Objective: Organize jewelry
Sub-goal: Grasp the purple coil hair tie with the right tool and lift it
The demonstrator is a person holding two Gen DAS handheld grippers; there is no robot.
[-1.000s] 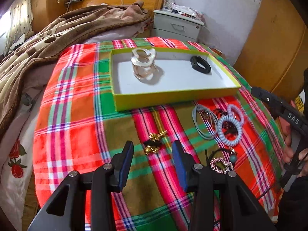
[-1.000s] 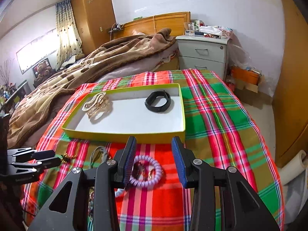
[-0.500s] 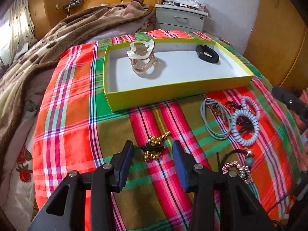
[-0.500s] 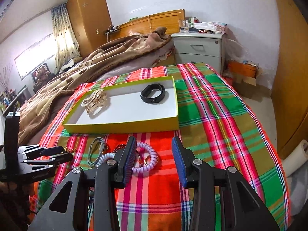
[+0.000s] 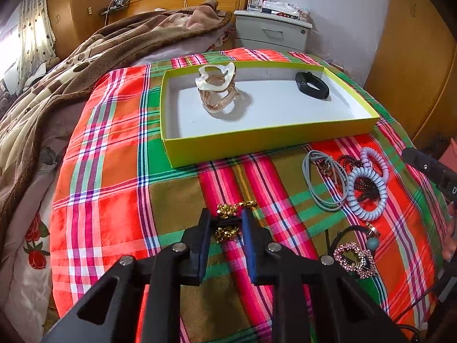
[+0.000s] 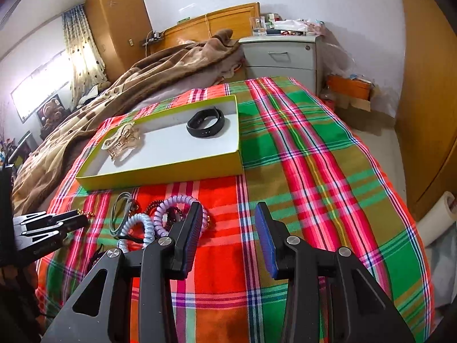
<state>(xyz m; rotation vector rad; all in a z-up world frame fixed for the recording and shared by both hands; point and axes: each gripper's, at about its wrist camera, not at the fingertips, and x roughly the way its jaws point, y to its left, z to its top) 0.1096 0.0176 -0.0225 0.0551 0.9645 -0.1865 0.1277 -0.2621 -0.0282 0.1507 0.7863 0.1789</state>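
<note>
bed cover: a plaid cloth [image 5: 114,154] in red, green and olive spreads over the bed end, with a brown patterned blanket [image 5: 57,65] bunched behind it.
tray: a shallow yellow-green cardboard box with a white floor [image 5: 257,143] lies on the cloth, well ahead of both grippers.
in the tray: a clear and amber plastic claw hair clip [image 5: 218,88] stands toward its left end; a black rubber wristband [image 5: 312,85] lies near its right far corner, apart from the clip.
loose pile: on the cloth just in front of the box's right part lie a grey cord loop [image 5: 320,183], a pale blue spiral hair tie [image 5: 367,194] and a lilac spiral hair tie [image 5: 375,163], overlapping dark beads.
nearer pieces: a rhinestone heart-shaped brooch [image 5: 354,258] lies beside a dark cord with a teal bead [image 5: 371,243].
left gripper [image 5: 227,223]: its blue-padded jaws are pressed onto a gold bead cluster with a black centre [image 5: 230,218], which rests on the cloth.
right gripper [image 6: 227,223]: jaws spread apart over bare cloth, just right of the hair ties, holding nothing.
</note>
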